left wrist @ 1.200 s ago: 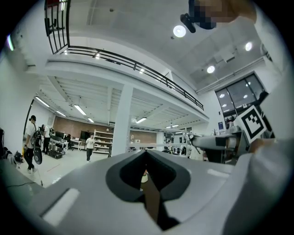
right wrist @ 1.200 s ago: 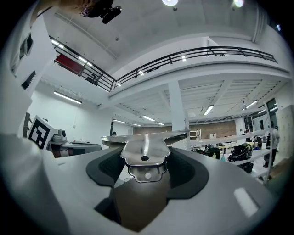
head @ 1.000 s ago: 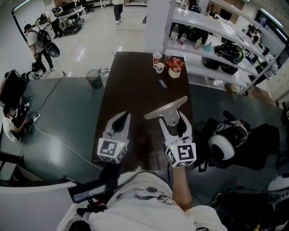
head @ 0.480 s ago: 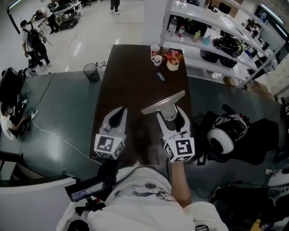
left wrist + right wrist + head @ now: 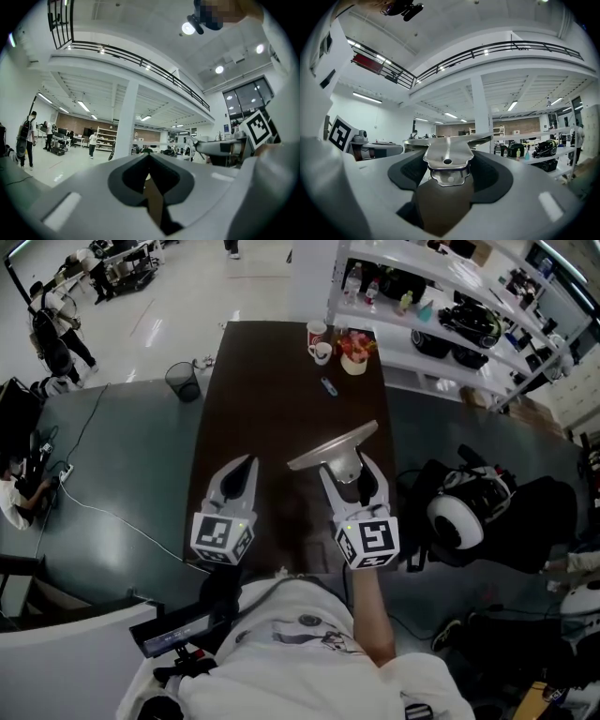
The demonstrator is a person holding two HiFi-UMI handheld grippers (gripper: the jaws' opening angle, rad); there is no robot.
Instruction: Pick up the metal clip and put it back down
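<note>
Grey floor lies at the far left, with a black wire waste bin (image 5: 182, 381) standing on it just off the corner of the long dark brown wooden table (image 5: 281, 381). Over the table's near end hangs the left gripper (image 5: 246, 465), white-shelled with a black-and-white marker cube. In its own view (image 5: 149, 157) the jaws are clenched together at the tips with nothing between them.

Beside it and apart from it, the right gripper (image 5: 349, 470) grasps the silvery metal clip (image 5: 333, 446) by its handle end. In the right gripper view (image 5: 447, 164) the dark pads press on the clip (image 5: 447, 152) from both sides. Its wide flat bar stands out past the fingertips, tilted, held up over the right half of the table.

At the table's far end stand a red-and-white mug (image 5: 317, 332) and a white mug (image 5: 322, 352). Further right run white metal shelves (image 5: 441, 296), and a white-and-black headset (image 5: 455, 517) lies near the right gripper.
</note>
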